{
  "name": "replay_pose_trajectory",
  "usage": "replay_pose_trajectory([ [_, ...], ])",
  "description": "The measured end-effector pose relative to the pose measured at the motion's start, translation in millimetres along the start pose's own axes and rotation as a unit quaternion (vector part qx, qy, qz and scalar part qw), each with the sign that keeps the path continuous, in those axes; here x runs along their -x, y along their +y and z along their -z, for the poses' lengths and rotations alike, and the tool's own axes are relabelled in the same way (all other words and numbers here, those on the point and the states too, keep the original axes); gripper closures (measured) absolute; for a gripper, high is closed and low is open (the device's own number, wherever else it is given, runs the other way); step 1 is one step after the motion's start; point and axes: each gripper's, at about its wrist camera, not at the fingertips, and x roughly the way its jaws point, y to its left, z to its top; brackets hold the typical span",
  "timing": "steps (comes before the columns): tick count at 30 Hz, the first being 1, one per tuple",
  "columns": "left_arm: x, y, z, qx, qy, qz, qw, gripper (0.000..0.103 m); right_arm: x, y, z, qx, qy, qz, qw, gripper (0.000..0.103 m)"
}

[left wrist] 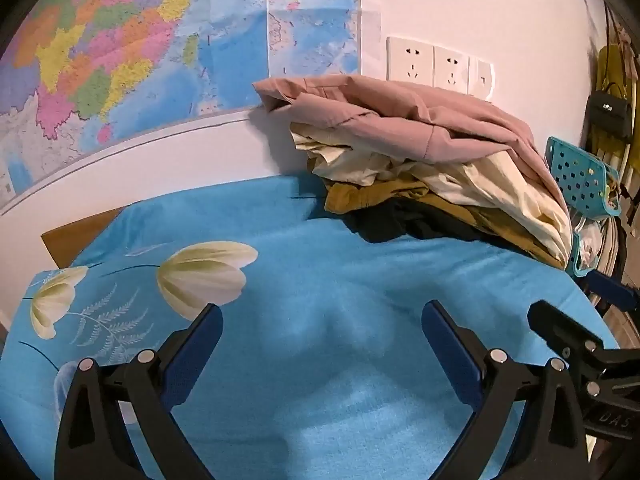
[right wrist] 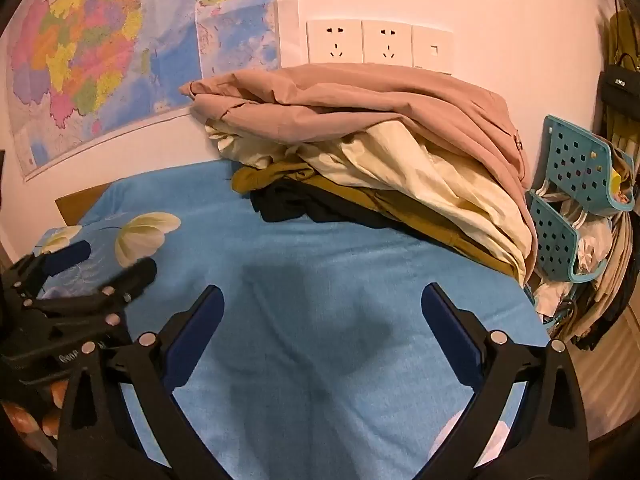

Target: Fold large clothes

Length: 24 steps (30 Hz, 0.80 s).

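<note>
- Pile of clothes – your task item, heaped at the far edge of the table against the wall, at about one o'clock from your left gripper and twelve to one o'clock from your right.
- Pink garment – top layer, loosely folded, draped across the whole heap.
- Cream garment – directly beneath the pink one, crumpled, spilling toward the heap's right side.
- Mustard garment – under the cream layer, its edge showing at the front.
- Black garment – lowest piece, lying on the cloth at the heap's near edge.
- Blue cloth – covers the table; white flower print at your ten o'clock in the left view. Bare wooden tabletop corner shows beyond it.
- Left gripper – your jaws stand wide apart, nothing between them, hovering above the blue cloth, tilted downward, well short of the pile.
- Right gripper – likewise spread wide and empty, over the cloth just beside the left one, angled downward.
- Wall map – coloured, at eleven o'clock behind the table.
- Wall sockets – white plates directly above the heap, twelve o'clock.
- Teal perforated baskets – at three o'clock, beside the heap's right end, holding assorted items you cannot make out clearly.
- Black bag – hanging at two o'clock, far right.
</note>
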Motion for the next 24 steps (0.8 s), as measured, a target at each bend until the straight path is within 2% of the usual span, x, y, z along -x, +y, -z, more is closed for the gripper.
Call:
replay_pose_trajectory([
  [5,6.0,1.3,-2.6,0.003,-0.008,0.0,1.0,0.007,7.7,2.2,0.7,-0.009,-0.01,-0.005,1.0,0.006],
  [6,6.9,2.1,-3.7,0.004,-0.008,0.002,1.0,0.007,0.5,-1.0,2.2,-0.013,0.011,0.003,1.0,0.006],
  [10,10.2,3.1,-7.2,0.005,-0.014,0.003,0.9999,0.007,4.6,-9.3,2.3,-0.011,0.005,0.006,1.0,0.006],
  [11,11.1,3.0,-7.5,0.006,-0.016,0.003,0.9999,0.007,4.4,-0.3,0.9,-0.006,0.004,0.011,1.0,0.006],
  [24,16.8,2.6,-8.8,0.004,-0.023,0.007,0.9997,0.007,8.2,0.1,-0.2,-0.003,0.0,0.018,1.0,0.006],
])
